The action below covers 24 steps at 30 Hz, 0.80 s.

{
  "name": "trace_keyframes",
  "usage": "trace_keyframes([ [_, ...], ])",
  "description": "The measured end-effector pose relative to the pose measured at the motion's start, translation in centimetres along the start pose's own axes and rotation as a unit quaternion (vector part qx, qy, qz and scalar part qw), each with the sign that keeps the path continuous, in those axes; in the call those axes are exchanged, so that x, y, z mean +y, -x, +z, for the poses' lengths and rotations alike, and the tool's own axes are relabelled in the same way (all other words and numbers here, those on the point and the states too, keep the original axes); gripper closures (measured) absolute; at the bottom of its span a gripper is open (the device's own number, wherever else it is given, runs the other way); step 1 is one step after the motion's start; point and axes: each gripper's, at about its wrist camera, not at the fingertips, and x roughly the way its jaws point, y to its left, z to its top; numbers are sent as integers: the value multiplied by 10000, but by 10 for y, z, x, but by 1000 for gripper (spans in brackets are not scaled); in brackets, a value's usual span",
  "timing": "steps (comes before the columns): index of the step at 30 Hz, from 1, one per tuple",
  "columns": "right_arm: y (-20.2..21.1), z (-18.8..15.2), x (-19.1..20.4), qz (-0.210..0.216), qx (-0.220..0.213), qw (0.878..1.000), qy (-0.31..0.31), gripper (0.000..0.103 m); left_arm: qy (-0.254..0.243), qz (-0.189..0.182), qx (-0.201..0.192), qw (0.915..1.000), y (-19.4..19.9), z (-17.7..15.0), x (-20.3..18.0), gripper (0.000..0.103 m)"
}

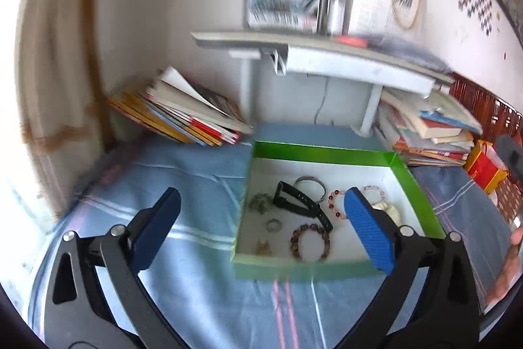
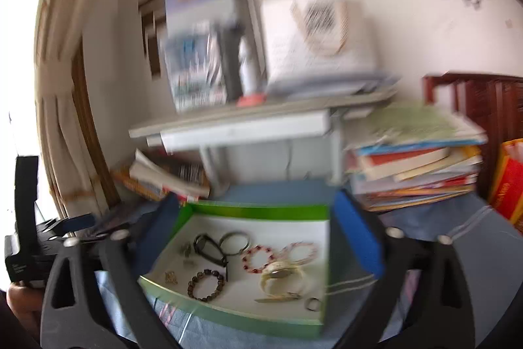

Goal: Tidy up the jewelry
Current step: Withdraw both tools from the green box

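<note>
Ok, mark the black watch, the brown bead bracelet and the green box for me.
black watch (image 1: 302,205), left wrist view, on its strap.
brown bead bracelet (image 2: 206,285), right wrist view, on the bead ring.
green box (image 1: 322,152), left wrist view, on its far wall.

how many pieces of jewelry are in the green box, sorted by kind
In the green box, from the right wrist view:
Beaded bracelets: 3 (brown, red, pink)
Bangles: 2 (silver, cream)
Black watch: 1
Rings: 1
Gold clip: 1
Small blurred pieces, kind unclear: 2
Total: 10
</note>
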Motion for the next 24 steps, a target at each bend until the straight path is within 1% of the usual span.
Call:
trace_keyframes([
  [2, 25, -3, -4, -17, 32, 10000, -38, 3, 95, -118, -37, 9999, 24, -11, 3, 4],
  [4, 46, -11, -4, -25, 196, 9998, -10, 3, 238, -135, 16, 9996, 48, -29, 4, 4],
  [6, 59, -25, 1, -54, 499, 9987, 115, 3, 334, -201, 183, 9991, 64, -50, -1, 4],
  [8, 71, -41, 8, -61, 723, 9972, 203, 3, 229, -269, 302, 9989, 75, -69, -11, 4],
  [11, 93, -65, 18, -116, 912, 9953, 313, 3, -46, -29, 400, 9992, 87, -95, -24, 4],
  [13, 103, -77, 24, -217, 997, 9940, 397, 3, -96, 19, 466, 9989, 97, -110, -30, 4],
  [16, 119, -93, 27, -404, 1070, 9921, 516, 3, -96, 34, 456, 9989, 111, -127, -35, 4],
  [17, 124, -99, 27, -479, 1171, 9906, 529, 3, -98, 29, 467, 9989, 115, -131, -36, 4],
  [21, 139, -116, 19, -460, 1504, 9869, 363, 3, -126, -6, 466, 9988, 132, -145, -39, 4],
  [24, 152, -125, 15, -520, 1544, 9863, 245, 3, -142, -49, 496, 9987, 144, -157, -42, 4],
])
